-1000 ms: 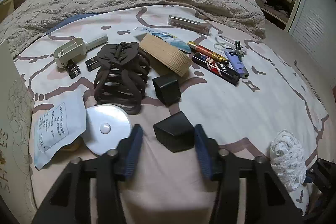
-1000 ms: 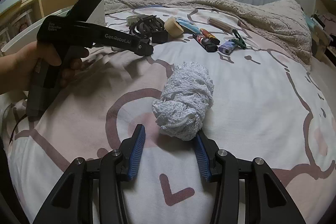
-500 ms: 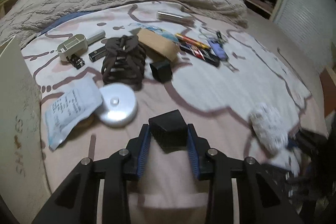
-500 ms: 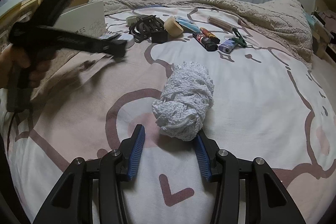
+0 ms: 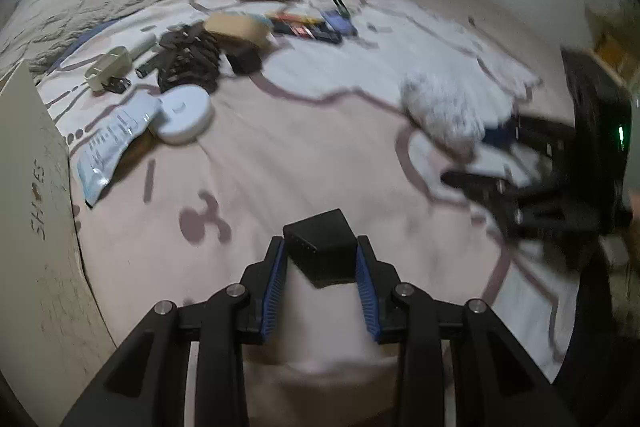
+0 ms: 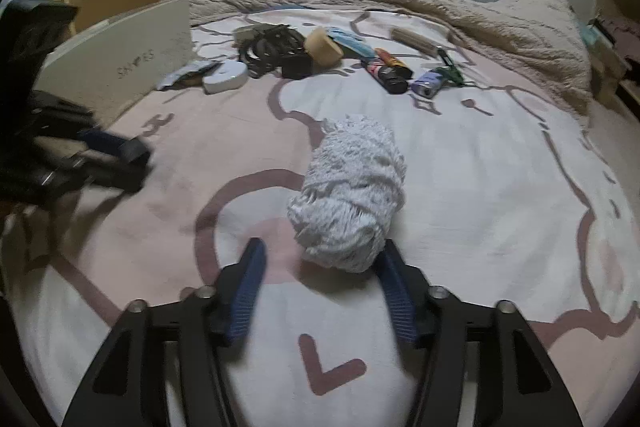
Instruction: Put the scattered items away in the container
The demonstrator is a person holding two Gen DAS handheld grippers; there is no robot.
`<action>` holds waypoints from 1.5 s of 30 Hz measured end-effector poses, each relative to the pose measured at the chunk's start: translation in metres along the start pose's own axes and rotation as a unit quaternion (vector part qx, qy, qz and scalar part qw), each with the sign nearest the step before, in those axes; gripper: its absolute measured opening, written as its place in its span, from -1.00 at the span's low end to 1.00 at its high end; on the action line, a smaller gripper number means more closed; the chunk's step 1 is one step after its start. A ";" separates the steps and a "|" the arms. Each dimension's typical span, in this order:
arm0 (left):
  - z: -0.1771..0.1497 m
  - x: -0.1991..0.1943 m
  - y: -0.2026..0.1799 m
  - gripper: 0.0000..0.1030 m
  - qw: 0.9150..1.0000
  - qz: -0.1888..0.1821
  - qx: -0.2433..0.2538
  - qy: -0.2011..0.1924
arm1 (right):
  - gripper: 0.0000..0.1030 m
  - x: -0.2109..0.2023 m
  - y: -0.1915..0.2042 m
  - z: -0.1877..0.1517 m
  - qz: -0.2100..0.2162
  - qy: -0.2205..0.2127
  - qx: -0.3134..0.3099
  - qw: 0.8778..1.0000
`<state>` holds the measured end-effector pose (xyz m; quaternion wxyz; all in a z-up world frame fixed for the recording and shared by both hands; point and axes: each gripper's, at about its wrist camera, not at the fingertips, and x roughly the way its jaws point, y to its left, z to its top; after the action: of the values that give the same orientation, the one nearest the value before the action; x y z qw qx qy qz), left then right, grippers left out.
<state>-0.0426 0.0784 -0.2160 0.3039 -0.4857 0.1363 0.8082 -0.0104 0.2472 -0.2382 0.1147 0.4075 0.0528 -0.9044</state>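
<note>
Left wrist view showed the left gripper clamped on a small black plastic cube-shaped block, both blue ribbed pads flat against its side faces, block lifted clear of the pink-and-white printed bedsheet. Side-face pinch made sense: flat rigid walls, unlikely to slip. The beige cardboard shoe box (the container, judging by the task) stood at the far left of this gripper, well apart, so the block was probably in transit to it.

Ahead and to the upper left of the left gripper lay the remaining clutter: a round white disc, a dark brown claw hair clip, a tan roll of tape and some lighters, blurred.

Right wrist view had the right gripper opening, its fingers astride the near end of a white fluffy bundle of knitted yarn resting on the sheet. Right pad looked just beside or touching the fibres, left pad apart, so no grip. Wide spread suited a soft bulky thing; it likely needed to go deeper before closing.
</note>
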 end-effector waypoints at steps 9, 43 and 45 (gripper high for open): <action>0.000 0.004 -0.005 0.20 1.000 0.022 -0.009 0.014 | 0.78 0.001 -0.006 0.000 -0.011 0.000 0.014 1.000; -0.023 -0.005 -0.008 0.18 0.998 -0.009 -0.002 -0.070 | 0.84 -0.011 -0.049 -0.006 -0.073 -0.039 0.165 0.983; -0.021 -0.005 -0.010 0.01 0.997 -0.010 0.005 -0.071 | 0.84 -0.014 -0.056 -0.009 -0.067 -0.046 0.187 0.979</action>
<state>-0.0194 0.0734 -0.2212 0.3234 -0.4269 0.1140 0.8367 -0.0089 0.3059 -0.2335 -0.0219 0.3757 -0.0957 -0.9215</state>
